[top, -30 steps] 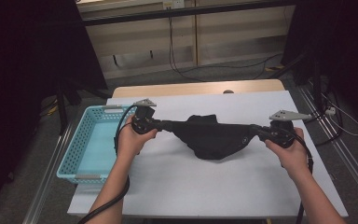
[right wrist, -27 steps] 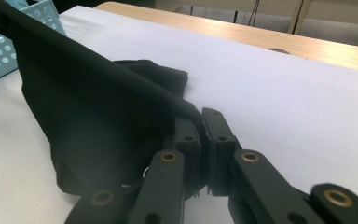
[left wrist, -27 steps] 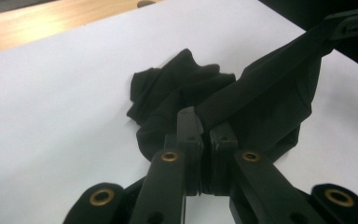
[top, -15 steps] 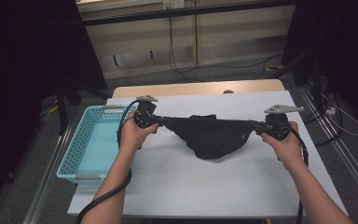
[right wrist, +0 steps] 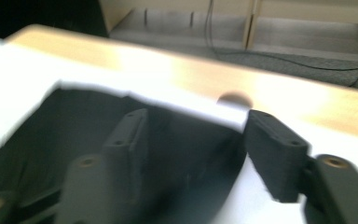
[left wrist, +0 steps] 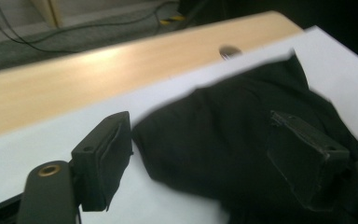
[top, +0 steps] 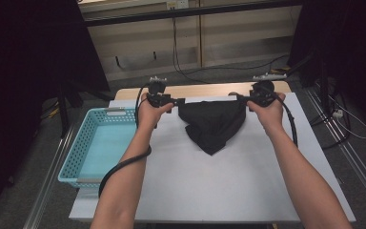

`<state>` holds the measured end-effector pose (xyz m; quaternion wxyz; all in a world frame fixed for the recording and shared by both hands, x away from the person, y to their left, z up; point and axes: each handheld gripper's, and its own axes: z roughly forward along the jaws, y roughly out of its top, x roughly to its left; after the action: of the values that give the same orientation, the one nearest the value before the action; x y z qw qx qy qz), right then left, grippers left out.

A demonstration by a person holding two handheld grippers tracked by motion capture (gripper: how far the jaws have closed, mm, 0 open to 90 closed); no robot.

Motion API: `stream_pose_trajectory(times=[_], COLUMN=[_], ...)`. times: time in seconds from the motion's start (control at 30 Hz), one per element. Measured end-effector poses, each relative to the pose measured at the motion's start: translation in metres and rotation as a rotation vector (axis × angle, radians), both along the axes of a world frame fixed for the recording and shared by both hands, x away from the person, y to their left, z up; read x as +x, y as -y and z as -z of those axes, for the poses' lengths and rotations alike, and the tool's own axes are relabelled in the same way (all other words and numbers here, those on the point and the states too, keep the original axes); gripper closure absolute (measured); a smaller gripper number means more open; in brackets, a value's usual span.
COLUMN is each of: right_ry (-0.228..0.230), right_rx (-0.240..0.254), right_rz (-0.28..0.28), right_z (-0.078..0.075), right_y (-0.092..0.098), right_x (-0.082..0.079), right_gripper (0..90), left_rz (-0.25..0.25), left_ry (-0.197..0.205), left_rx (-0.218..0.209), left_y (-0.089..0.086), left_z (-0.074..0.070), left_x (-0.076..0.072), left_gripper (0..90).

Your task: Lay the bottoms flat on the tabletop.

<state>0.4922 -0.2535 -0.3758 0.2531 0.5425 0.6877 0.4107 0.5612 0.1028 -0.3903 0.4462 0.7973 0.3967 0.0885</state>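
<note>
- Both forearms reach forward, hands level at the white table's (top: 228,186) far edge.
- Left gripper (top: 177,101) and right gripper (top: 238,98): jaws just opened, released.
- Black cloth (top: 213,122) lies crumpled between them.

A light blue perforated basket (top: 100,143) sits at the left edge of the white-topped table (top: 219,186), whose bare wooden strip (top: 205,89) runs along the far side with a small round hole (left wrist: 228,50) in it, while cables (top: 186,71) trail over the grey floor (top: 238,69) beyond.
</note>
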Motion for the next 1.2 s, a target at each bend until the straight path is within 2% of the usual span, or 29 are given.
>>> stream_pose_trajectory(times=[0.07, 0.13, 0.17, 0.3, 0.43, 0.53, 0.57, 0.7, 0.8, 0.93, 1.07, 1.2], right_ry=[-0.021, -0.047, -0.067, -0.090, -0.089, -0.078, -0.070, -0.060, -0.068, -0.078, -0.083, -0.091], right_rx=[-0.034, -0.039, -0.042, -0.072, -0.070, -0.092, -0.082, -0.062, -0.057, -0.081, -0.105, -0.116], right_rz=[-0.040, -0.084, -0.101, -0.129, -0.160, -0.201, -0.214, -0.225, -0.242, -0.281, -0.355, -0.396], right_z=[0.013, 0.026, 0.034, 0.050, 0.059, 0.061, 0.061, 0.063, 0.067, 0.073, 0.074, 0.073], right_y=[-0.004, -0.007, -0.009, -0.016, -0.026, -0.036, -0.040, -0.046, -0.050, -0.060, -0.073, -0.086], right_x=[-0.014, -0.030, -0.041, -0.074, -0.104, -0.119, -0.124, -0.126, -0.123, -0.121, -0.120, -0.119], right_gripper=[36.7, 33.9, 32.2, 28.0, 27.6, 31.9, 34.4, 37.7, 43.2, 51.2, 64.0, 63.8], left_rz=[0.006, 0.018, 0.027, 0.057, 0.081, 0.100, 0.103, 0.125, 0.129, 0.118, 0.125, 0.121], left_ry=[-0.008, -0.005, -0.005, -0.003, 0.008, 0.021, 0.020, 0.034, 0.023, 0.039, 0.049, 0.059], left_rx=[-0.002, 0.000, 0.006, 0.009, 0.031, 0.046, 0.049, 0.065, 0.086, 0.083, 0.094, 0.095], left_y=[-0.001, -0.003, -0.004, -0.008, -0.012, -0.013, -0.013, -0.013, -0.014, -0.016, -0.015, -0.017], left_z=[0.013, 0.022, 0.025, 0.032, 0.035, 0.038, 0.039, 0.045, 0.047, 0.046, 0.045, 0.042], left_x=[-0.011, -0.025, -0.030, -0.058, -0.084, -0.098, -0.100, -0.109, -0.108, -0.109, -0.111, -0.116], left_gripper=[22.4, 21.2, 20.7, 18.6, 16.6, 15.7, 15.1, 14.4, 14.4, 13.7, 13.7, 13.8])
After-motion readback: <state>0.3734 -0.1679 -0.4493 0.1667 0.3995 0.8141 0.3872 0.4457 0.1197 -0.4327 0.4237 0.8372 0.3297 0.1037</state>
